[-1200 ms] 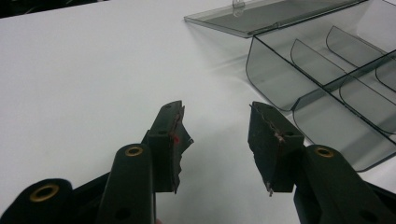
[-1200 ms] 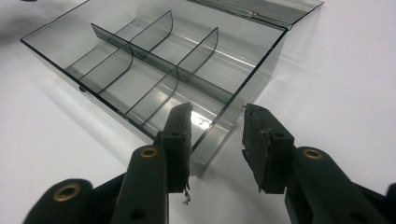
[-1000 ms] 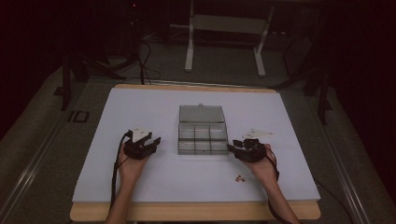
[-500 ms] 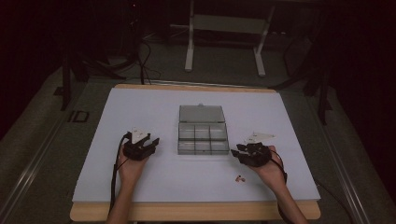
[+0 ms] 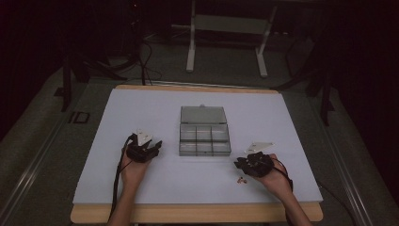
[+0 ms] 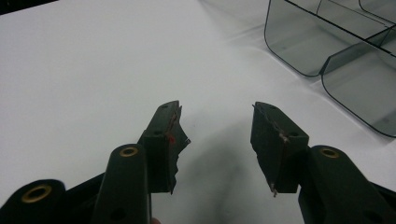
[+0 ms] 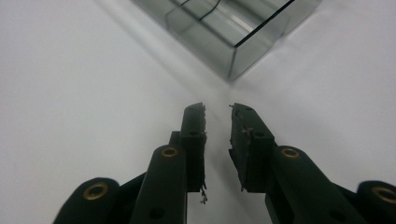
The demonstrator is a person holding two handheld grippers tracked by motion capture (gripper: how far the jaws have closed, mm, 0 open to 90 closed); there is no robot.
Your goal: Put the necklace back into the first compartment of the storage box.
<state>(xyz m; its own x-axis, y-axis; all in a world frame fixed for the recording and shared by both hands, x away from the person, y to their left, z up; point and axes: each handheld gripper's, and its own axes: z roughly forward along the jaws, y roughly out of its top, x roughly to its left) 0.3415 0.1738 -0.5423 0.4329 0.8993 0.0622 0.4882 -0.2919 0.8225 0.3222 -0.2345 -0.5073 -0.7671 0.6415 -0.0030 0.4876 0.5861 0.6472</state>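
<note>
Beside the open compartment box (image 5: 205,137), the right tool (image 5: 241,164), its jaws just narrowed on nothing, hovers over small parts (image 5: 243,179); next likely a pinch. Left tool (image 5: 155,145) spread.

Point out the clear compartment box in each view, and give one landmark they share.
High view: the box sits mid-table, lid open, between the two grippers.
Left gripper view: its rounded corner is at upper right, beyond the jaws.
Right gripper view: one corner is at top centre, ahead of the jaws.
Shared landmark: the white table, which runs under the box in all three.
</note>
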